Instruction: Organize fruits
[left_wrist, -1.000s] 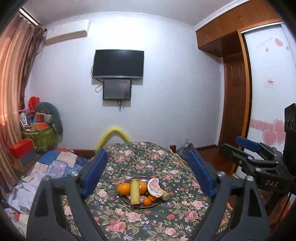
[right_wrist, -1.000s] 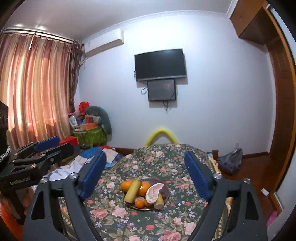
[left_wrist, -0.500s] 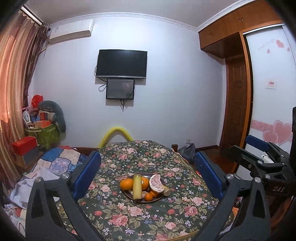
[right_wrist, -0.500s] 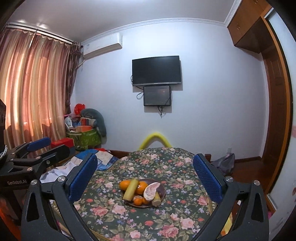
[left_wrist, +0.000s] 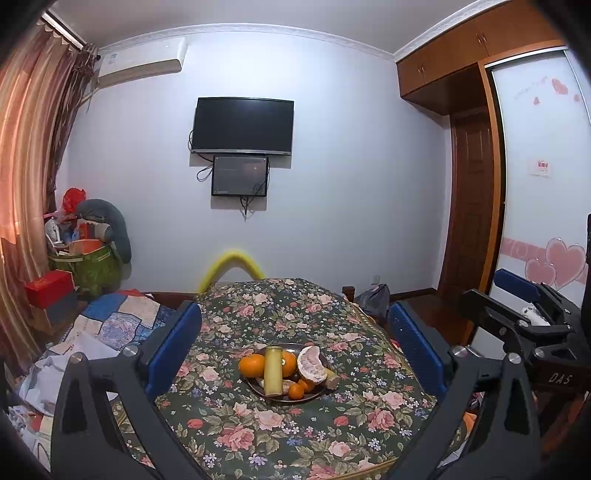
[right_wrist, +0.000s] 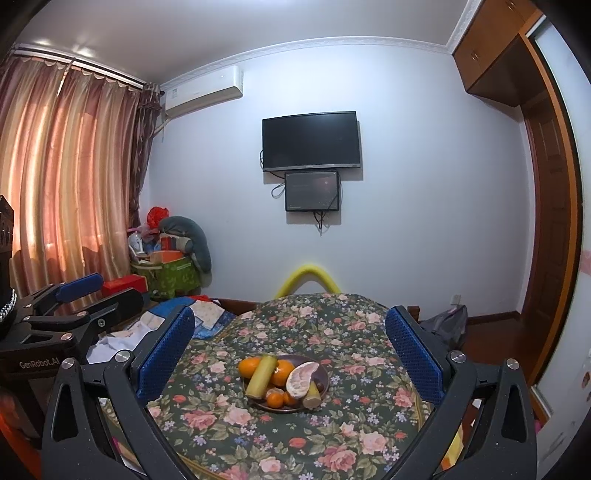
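Both grippers' jaws are held wide, empty. Fruit is piled on a plate (left_wrist: 284, 398) at the bench's centre; oranges (left_wrist: 252, 365) could be knocked rolling.

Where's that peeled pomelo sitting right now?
In both wrist views the peeled pomelo lies on the right side of the dark plate mid-table, beside the oranges, ahead of both open grippers.

"DAS" on right gripper (left_wrist: 532, 314); "GenRobot.AI" on left gripper (right_wrist: 85, 299).
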